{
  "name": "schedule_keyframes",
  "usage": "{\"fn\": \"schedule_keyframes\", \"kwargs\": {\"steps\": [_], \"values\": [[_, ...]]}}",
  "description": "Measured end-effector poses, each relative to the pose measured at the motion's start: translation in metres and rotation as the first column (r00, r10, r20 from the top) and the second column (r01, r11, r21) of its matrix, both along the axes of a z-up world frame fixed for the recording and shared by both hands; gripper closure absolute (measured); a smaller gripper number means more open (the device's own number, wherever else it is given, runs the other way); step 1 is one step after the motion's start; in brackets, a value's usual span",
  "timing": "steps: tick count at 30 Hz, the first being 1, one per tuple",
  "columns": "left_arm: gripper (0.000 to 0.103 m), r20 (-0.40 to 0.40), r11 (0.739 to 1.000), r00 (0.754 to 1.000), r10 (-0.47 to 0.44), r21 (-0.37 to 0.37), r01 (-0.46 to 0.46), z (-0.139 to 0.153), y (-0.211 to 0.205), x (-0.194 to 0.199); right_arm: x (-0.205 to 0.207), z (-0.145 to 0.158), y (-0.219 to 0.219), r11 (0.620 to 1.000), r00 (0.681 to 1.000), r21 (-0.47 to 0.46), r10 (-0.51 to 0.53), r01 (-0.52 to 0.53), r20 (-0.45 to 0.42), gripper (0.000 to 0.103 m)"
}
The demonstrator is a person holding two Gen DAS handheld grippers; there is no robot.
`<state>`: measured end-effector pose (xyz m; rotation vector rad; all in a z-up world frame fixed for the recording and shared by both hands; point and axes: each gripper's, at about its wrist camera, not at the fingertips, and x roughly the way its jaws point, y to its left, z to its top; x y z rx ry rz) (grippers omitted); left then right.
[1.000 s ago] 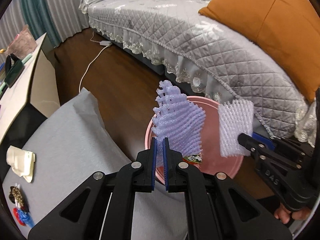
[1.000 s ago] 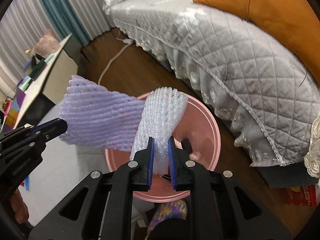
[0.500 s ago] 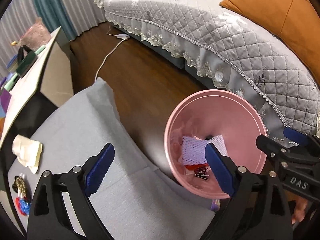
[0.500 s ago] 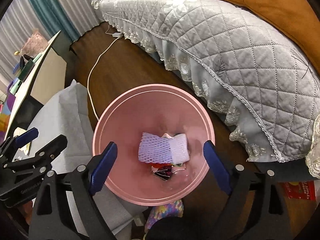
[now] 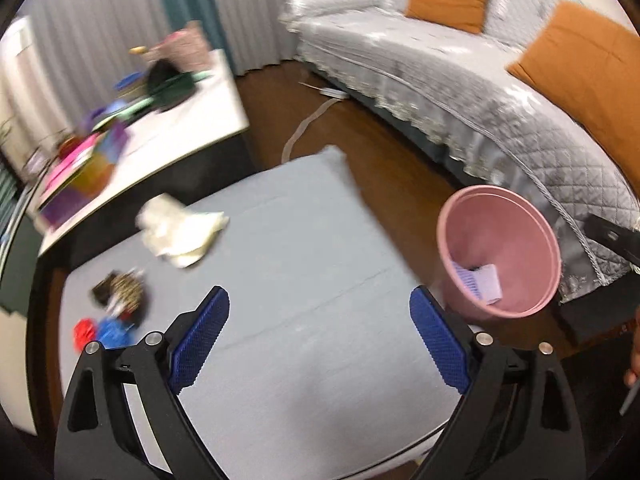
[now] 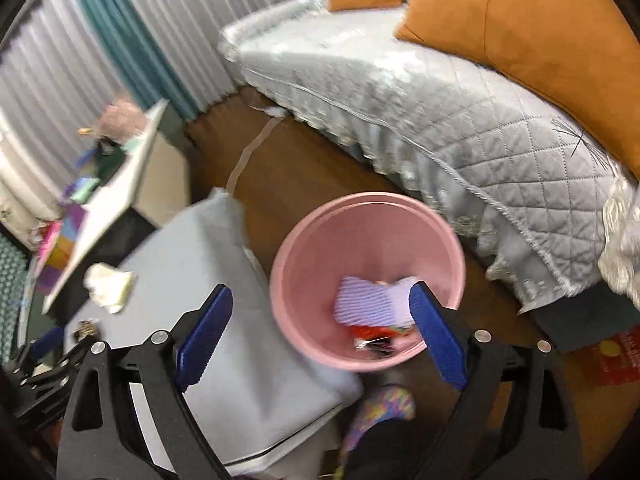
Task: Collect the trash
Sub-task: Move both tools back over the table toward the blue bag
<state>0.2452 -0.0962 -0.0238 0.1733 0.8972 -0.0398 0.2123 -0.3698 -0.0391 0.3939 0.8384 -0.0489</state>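
A pink bin (image 5: 520, 248) (image 6: 360, 232) stands on the floor between the grey table (image 5: 300, 260) (image 6: 208, 280) and the sofa. Inside it lie a purple foam net (image 6: 360, 300) (image 5: 466, 278), a white foam net (image 6: 400, 286) (image 5: 490, 282) and small wrappers. My left gripper (image 5: 318, 300) is open and empty above the table. A crumpled tissue (image 5: 180, 232) (image 6: 108, 286), a leopard-print scrap (image 5: 120, 292) and red and blue wrappers (image 5: 98, 330) lie to its left. My right gripper (image 6: 320, 292) hangs over the bin's near rim, jaws opening, nothing between them.
A grey quilted sofa (image 5: 460, 92) with orange cushions (image 6: 540, 40) runs along the right. A white cable (image 5: 308, 124) lies on the wood floor. A cluttered white desk (image 5: 180, 128) borders the table's far left. A foot in a colourful slipper (image 6: 384, 404) and a red packet (image 6: 616, 356) are near the bin.
Both grippers opened and the purple and white foam nets dropped into the bin. The left gripper then swung left over the table; the right one rose and drew back.
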Motion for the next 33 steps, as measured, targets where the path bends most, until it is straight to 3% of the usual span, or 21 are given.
{"fn": "schedule_keyframes", "kwargs": {"steps": [7,12,18,27,33], "values": [[0.014,0.071,0.993,0.991,0.115,0.017,-0.116,0.012,0.069,-0.076,-0.064,0.014,0.099,0.974,0.974,-0.007,0.225,-0.225,0.036,0.011],[0.014,0.076,0.982,0.979,0.189,0.001,-0.19,0.009,0.1,-0.124,-0.101,0.013,0.163,0.921,0.921,-0.063,0.388,-0.385,0.035,0.011],[0.014,0.052,0.961,0.96,0.275,-0.013,-0.275,-0.008,0.131,-0.176,-0.126,0.0,0.207,0.858,0.861,-0.069,0.509,-0.509,-0.017,0.011],[0.014,0.032,0.927,0.929,0.369,-0.084,-0.366,-0.014,0.171,-0.191,-0.129,0.005,0.218,0.85,0.856,-0.104,0.517,-0.517,-0.025,0.011],[0.014,0.013,0.921,0.925,0.379,-0.097,-0.376,-0.02,0.18,-0.186,-0.119,0.002,0.218,0.856,0.864,-0.113,0.502,-0.504,-0.043,0.011]]}}
